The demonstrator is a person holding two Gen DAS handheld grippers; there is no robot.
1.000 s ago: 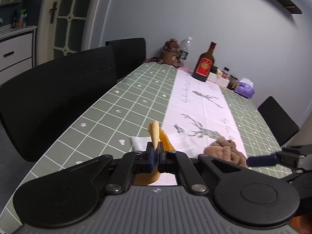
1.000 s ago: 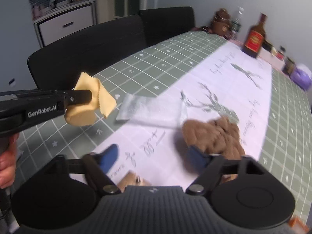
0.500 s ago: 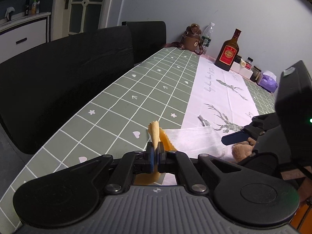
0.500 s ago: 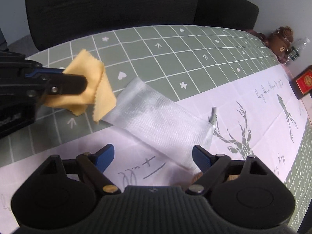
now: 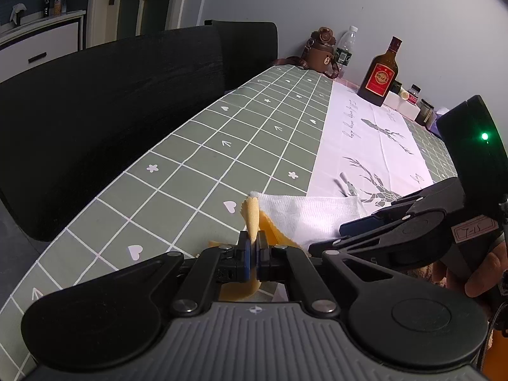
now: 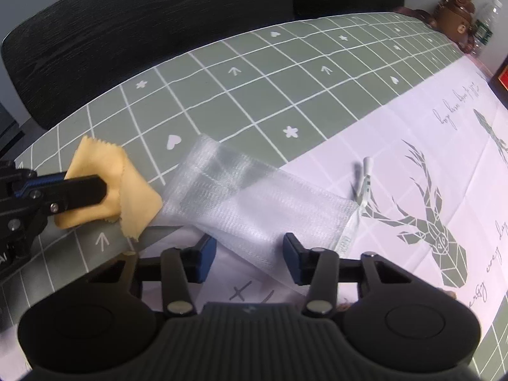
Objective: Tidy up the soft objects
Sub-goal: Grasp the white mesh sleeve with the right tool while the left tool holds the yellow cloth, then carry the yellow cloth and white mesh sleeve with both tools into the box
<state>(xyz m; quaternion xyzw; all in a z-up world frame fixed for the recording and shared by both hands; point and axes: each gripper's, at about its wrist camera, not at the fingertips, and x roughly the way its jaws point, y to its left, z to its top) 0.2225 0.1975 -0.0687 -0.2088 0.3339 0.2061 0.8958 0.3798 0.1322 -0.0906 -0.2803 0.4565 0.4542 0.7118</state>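
My left gripper [image 5: 253, 249] is shut on a folded yellow cloth [image 5: 254, 222]; in the right wrist view the cloth [image 6: 111, 184] hangs from that gripper [image 6: 95, 187] just above the table's near left corner. A white mesh pouch [image 6: 254, 197] with a drawstring lies flat across the green cloth and white runner; it also shows in the left wrist view [image 5: 311, 216]. My right gripper [image 6: 247, 257] is open, its blue pads straddling the pouch's near edge from above. A brown plush toy is almost hidden under the right gripper.
The table [image 5: 222, 146] has a green grid cloth and a white deer-print runner [image 6: 428, 206]. Black chairs [image 5: 95, 111] line the left side. A bear-shaped bottle [image 5: 320, 52], a water bottle, a liquor bottle [image 5: 381, 76] and small jars stand at the far end.
My right gripper has moved left and down from the brown plush toy to just over the mesh pouch. My left gripper has kept hold of the yellow cloth and lowered slightly.
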